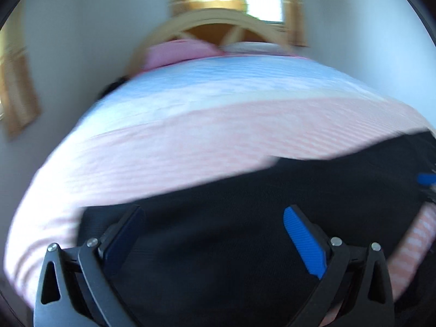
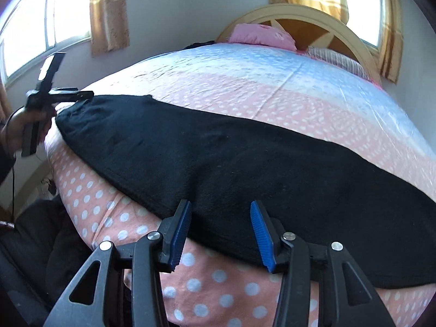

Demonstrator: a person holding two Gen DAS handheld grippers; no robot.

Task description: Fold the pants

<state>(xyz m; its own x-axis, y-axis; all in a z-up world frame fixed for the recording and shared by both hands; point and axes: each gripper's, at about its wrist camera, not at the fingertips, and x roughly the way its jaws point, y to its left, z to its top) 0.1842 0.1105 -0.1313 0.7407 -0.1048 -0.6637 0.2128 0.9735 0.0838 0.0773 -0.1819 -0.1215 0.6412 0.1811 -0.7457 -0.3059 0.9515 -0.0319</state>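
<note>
Black fleecy pants [image 2: 218, 163] lie flat in a long band across the polka-dot pink/blue bedsheet [image 2: 245, 81], w/ hemmed edge near the bed's side. Right gripper [image 2: 220, 234] jaws part-open over that edge, blue ribbed pads [image 2: 181, 231] gripping nothing. Left gripper [image 1: 215, 234] wide open above the cloth, empty; view blurred.

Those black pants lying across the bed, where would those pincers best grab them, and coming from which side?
Probably the hemmed near edge of the black pants, where it lies along the bed's front side. The right gripper is already over it, open. Coming in from the bedside, one finger could slip under the thin flat edge. The left gripper, also open, hovers over the far end.
</note>
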